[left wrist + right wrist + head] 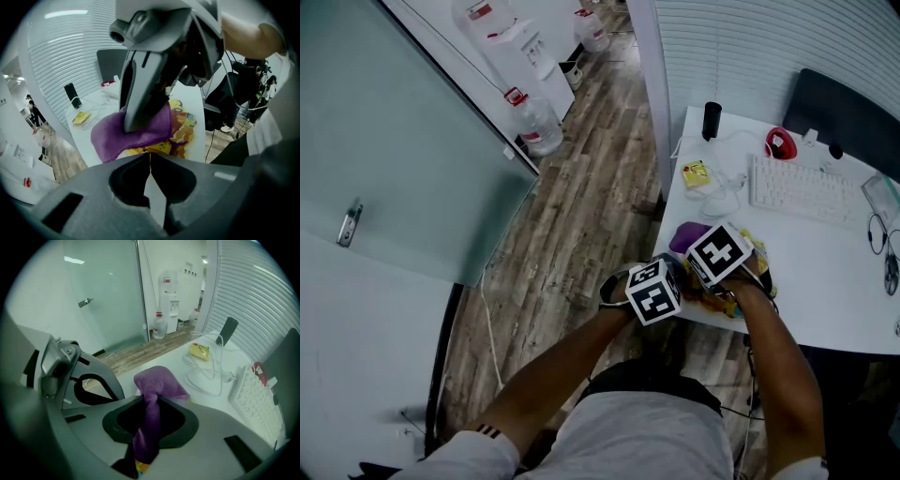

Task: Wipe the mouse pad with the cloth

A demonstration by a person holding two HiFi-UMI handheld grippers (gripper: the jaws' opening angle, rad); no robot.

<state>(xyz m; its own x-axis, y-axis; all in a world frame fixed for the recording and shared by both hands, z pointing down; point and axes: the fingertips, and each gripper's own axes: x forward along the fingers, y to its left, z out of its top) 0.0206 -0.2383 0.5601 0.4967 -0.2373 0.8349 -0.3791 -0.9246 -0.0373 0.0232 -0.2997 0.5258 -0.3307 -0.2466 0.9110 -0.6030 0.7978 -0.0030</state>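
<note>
A purple cloth (688,235) lies bunched on a yellow and orange printed mouse pad (719,302) at the near left corner of the white desk (825,272). My right gripper (719,255) is over the pad, shut on a twisted fold of the cloth (151,404), which spreads out ahead of its jaws. My left gripper (654,291) hangs just off the desk's corner, beside the right one. In the left gripper view its jaws (150,157) meet with nothing between them, facing the cloth (136,131) and the pad (185,124). Most of the pad is hidden.
Farther back on the desk are a white keyboard (802,190), looped white cables (722,192), a yellow packet (696,173), a black cylinder (711,120) and a red object (780,142). Wooden floor, a glass door and a water bottle (534,125) lie left.
</note>
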